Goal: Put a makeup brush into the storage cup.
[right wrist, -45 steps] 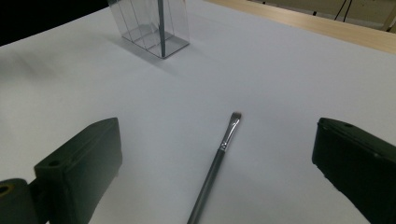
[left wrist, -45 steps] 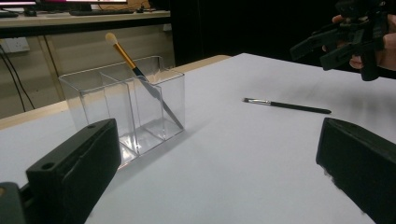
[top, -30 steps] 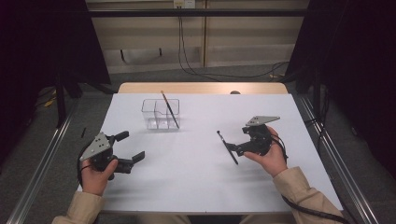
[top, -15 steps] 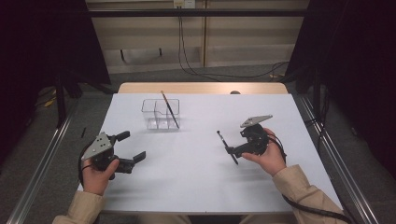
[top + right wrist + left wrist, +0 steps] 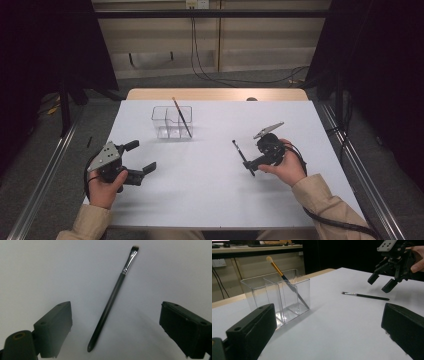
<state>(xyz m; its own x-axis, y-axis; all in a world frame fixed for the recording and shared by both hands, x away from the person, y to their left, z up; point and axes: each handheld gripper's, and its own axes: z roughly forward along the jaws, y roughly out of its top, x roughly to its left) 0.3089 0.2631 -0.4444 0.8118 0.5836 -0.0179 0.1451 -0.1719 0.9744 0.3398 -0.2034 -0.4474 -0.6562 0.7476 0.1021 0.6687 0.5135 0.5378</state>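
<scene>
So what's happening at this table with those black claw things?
A person holds a two-jaw gripper in each hand. The right gripper hangs over a thin black brush lying flat on the white table; its jaws have just been closing and straddle the brush without touching it. The left gripper waits open, holding nothing. Farther back stands a clear divided organizer with a gold-handled brush leaning in it.

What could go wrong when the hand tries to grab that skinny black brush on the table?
1. The thin black brush lies flat on the white table, between the right tool's open, just-closing jaws without touching them. It could roll or slip out, I think.
2. It lies slanted between the jaws, so it might twist when pinched.
3. The clear organizer already holds a leaning gold-handled brush; dropping another in could bump it.
</scene>
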